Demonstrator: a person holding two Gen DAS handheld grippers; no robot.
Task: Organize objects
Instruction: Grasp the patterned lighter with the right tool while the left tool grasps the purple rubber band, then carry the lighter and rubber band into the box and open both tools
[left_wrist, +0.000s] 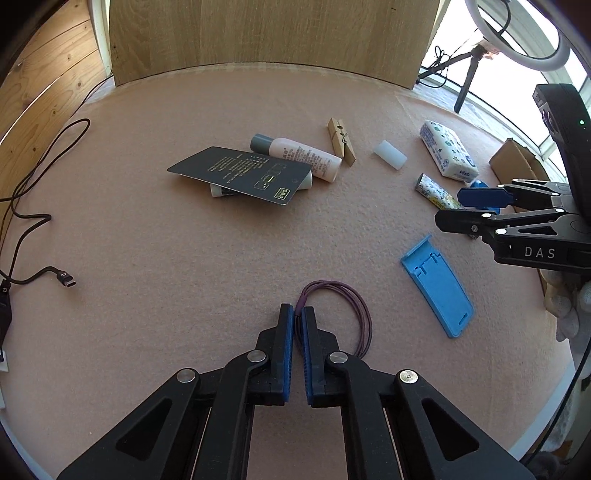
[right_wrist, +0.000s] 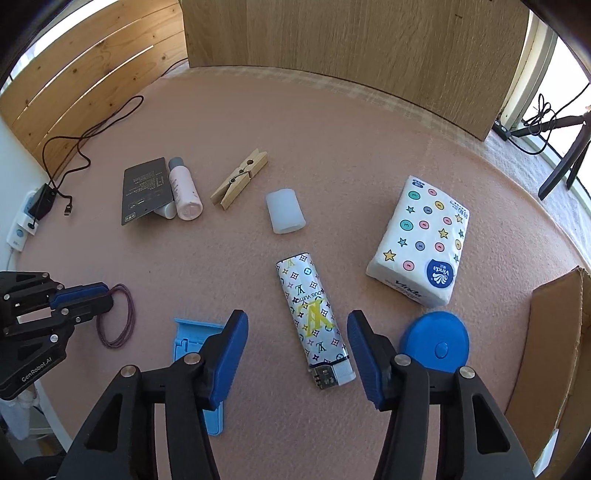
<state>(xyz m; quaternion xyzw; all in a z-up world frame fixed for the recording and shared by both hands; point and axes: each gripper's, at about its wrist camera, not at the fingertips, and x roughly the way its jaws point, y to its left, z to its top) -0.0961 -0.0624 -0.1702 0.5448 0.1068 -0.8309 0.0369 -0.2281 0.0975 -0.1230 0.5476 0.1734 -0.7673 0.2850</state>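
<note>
Our left hand-held gripper (left_wrist: 297, 314) nearly closed, pinching hair tie (left_wrist: 345, 314) at tips. Our right hand-held gripper (right_wrist: 297, 325) wide open, empty, lighter (right_wrist: 312, 317) between fingers. We should lower squarely, close across lighter's narrow sides.

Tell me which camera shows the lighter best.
The right wrist view. The lighter lies whole between the open right gripper fingers, pattern and metal end clear. In the left wrist view the lighter is small, its near end hidden behind that gripper.
</note>
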